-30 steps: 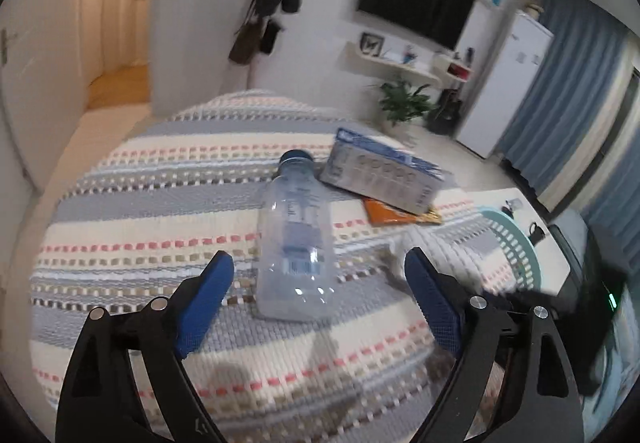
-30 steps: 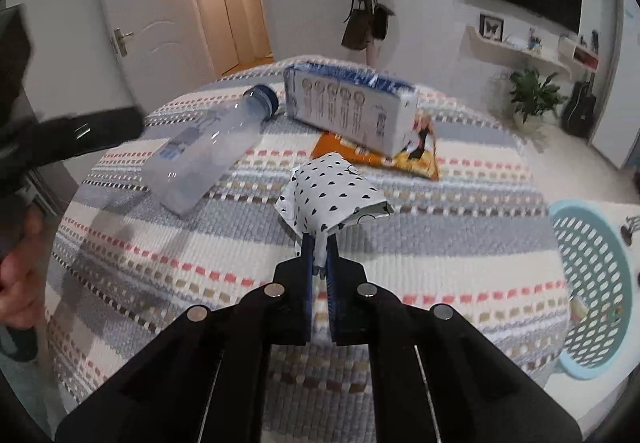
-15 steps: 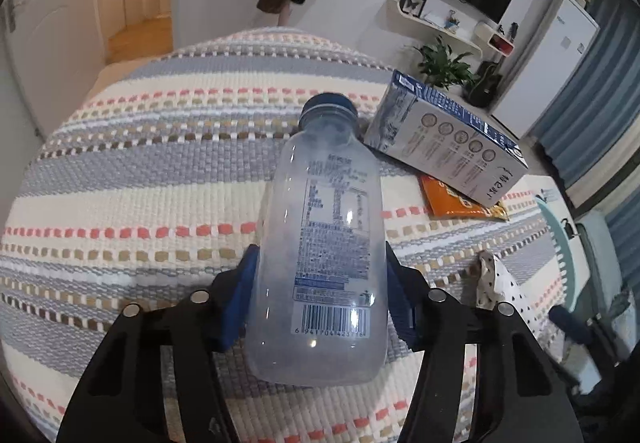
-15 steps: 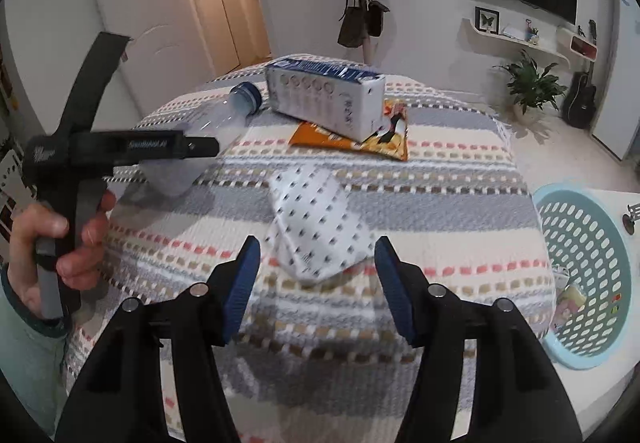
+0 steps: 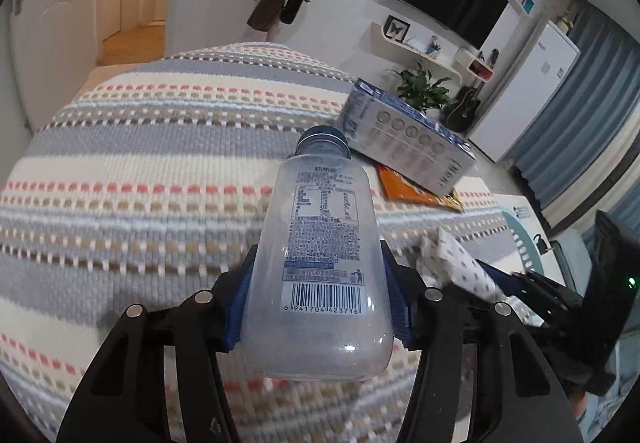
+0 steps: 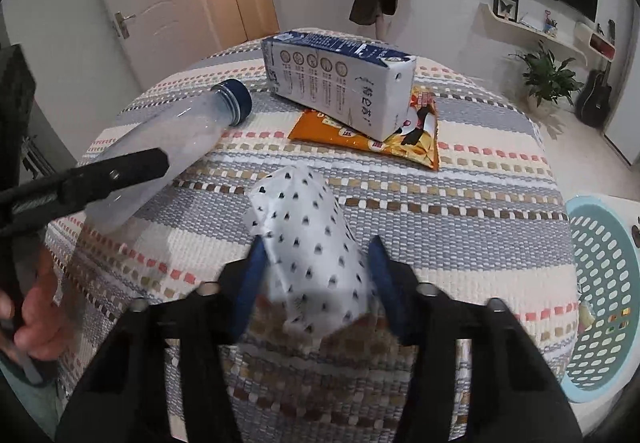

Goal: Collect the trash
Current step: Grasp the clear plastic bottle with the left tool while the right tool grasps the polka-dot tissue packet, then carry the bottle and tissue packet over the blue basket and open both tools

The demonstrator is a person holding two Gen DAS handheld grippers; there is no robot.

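The left claw [image 5: 318,307] is squeezing the clear plastic bottle with the dark blue cap [image 5: 320,263] low on its body, near the flat bottom, one blue pad on each side. The bottle is looking empty, so it is probably very light. Its sides are smooth and may be slippery, and they could bend in if pressed hard, so a gentle hold on the wide body seems best.

The right claw [image 6: 316,283] is sitting spread around the white paper wrapper with small black dots [image 6: 310,243], which is lying on the striped woven bed cover [image 6: 460,211]. I cannot tell if the pads are touching it. The wrapper is looking soft and crumply, so pinching its middle should work.

The pale blue plastic basket with holes [image 6: 604,283] is waiting just beside the bed, on the right
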